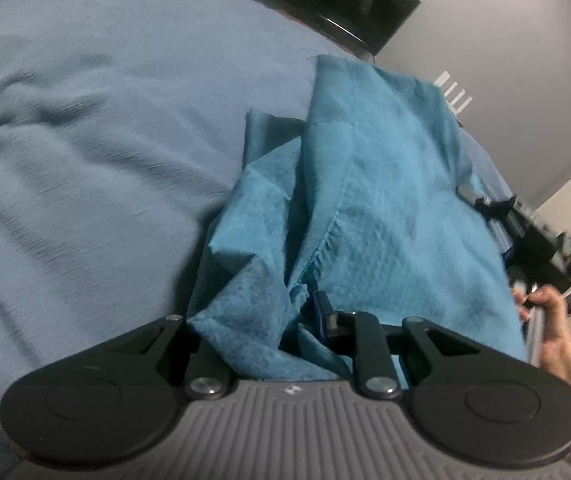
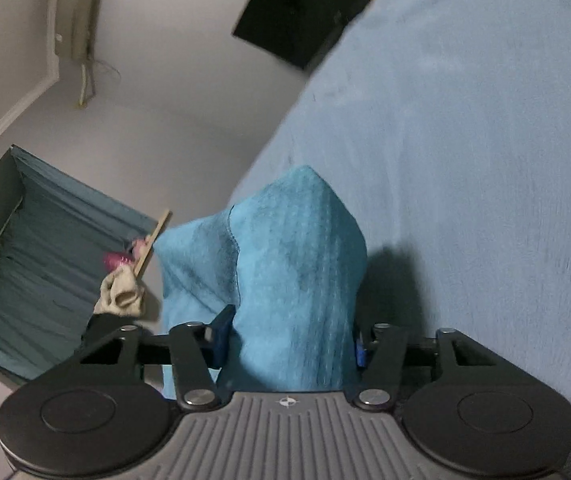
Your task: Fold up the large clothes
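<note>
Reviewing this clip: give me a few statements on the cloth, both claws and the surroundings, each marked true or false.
1. The left claw grips the teal garment. True.
2. The right claw is open and empty. False: it is shut on a bunch of the same teal cloth.
3. The garment lies flat and neatly folded. False: it hangs crumpled between the two claws.
4. A light blue bedsheet covers the surface below. True.
5. A red bin stands beside the bed. False: the bin is lined with teal fabric.
</note>
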A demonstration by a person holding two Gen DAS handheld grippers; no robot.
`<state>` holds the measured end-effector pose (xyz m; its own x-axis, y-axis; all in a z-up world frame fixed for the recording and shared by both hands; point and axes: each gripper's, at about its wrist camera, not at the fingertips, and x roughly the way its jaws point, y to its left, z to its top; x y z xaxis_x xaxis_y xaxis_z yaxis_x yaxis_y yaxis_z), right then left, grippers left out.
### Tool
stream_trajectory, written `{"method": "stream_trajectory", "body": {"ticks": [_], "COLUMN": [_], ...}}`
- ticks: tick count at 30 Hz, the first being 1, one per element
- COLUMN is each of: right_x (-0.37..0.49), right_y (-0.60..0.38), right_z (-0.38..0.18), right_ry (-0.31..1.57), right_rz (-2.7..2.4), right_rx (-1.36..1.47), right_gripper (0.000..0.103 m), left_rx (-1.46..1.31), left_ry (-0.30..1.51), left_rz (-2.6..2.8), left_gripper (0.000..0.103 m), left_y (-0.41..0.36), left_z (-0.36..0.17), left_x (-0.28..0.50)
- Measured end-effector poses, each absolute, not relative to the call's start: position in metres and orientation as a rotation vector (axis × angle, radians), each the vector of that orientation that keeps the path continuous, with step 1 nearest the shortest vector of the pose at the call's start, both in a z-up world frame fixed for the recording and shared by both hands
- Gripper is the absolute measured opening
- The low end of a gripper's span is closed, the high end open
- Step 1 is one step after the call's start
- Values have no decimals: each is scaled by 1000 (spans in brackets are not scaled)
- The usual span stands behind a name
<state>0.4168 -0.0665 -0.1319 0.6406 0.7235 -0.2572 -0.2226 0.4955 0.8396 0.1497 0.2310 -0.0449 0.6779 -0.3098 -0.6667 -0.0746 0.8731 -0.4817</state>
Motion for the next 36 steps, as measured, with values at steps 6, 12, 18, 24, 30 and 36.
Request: {"method": "stream_trajectory", "body": {"ticks": [6, 12, 18, 24, 30, 36], "right_x": [458, 494, 512, 463, 356, 255], "right_y": [-107, -144, -169, -196, -220, -222], "right_z": [-74, 4, 21, 7, -17, -22], "right_ry": [596, 524, 520, 530, 560, 596], "right_rz": [570, 534, 264, 195, 137, 110], "right_rx": [740, 572, 442, 429, 357, 303], "right_gripper": [55, 55, 81, 84, 89, 91], "left_rx": [-365, -343, -330, -283, -312, -276], "left_ry": [816, 731, 727, 727, 725, 686], "left_rz": [-204, -214, -246, -200, -116, -69], "left_gripper": [17, 17, 33, 53, 63, 81], "left_y": [157, 110, 103, 110, 124, 116], "left_z": [-44, -46, -63, -66, -52, -27], "left_x": [201, 245, 258, 242, 213, 159]}}
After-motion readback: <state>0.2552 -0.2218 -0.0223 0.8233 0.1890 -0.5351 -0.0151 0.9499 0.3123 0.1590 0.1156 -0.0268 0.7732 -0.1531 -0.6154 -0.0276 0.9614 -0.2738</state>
